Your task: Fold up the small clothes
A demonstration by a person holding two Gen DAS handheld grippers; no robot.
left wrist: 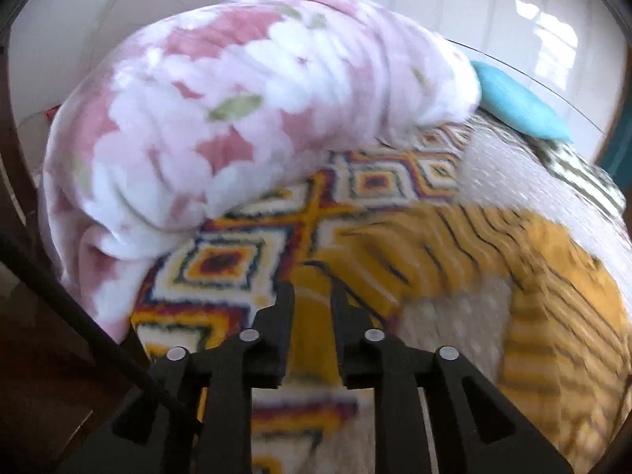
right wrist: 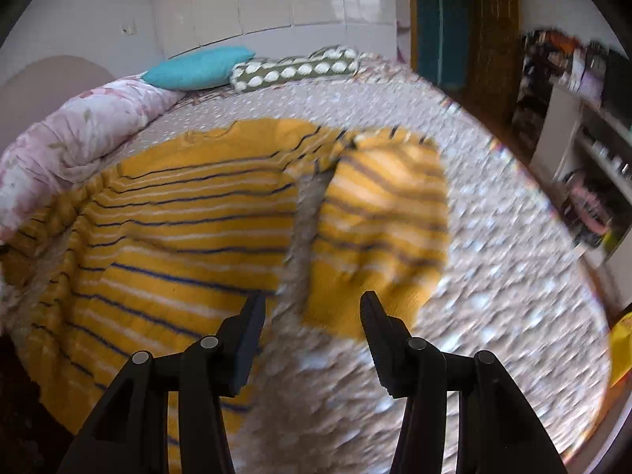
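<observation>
Yellow striped knit sweater (right wrist: 177, 213) looks soft and floppy; grip the sleeve cuff at twelve o'clock. Right gripper (right wrist: 312, 308) gapes empty; left gripper (left wrist: 312, 288) narrow, contact unclear.

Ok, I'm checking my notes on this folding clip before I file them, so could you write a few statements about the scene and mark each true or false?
1. The sweater is yellow with thin dark and white stripes. True.
2. The right hand-held gripper is clamped shut on a sleeve. False: its jaws stand apart with nothing pressed between them.
3. A pink floral blanket lies bunched along one side of the bed. True.
4. The turquoise pillow sits on top of the sweater. False: it lies at the far end of the bed, apart from the sweater.
5. The left hand-held gripper has yellow fabric showing between its narrow jaws. True.
</observation>
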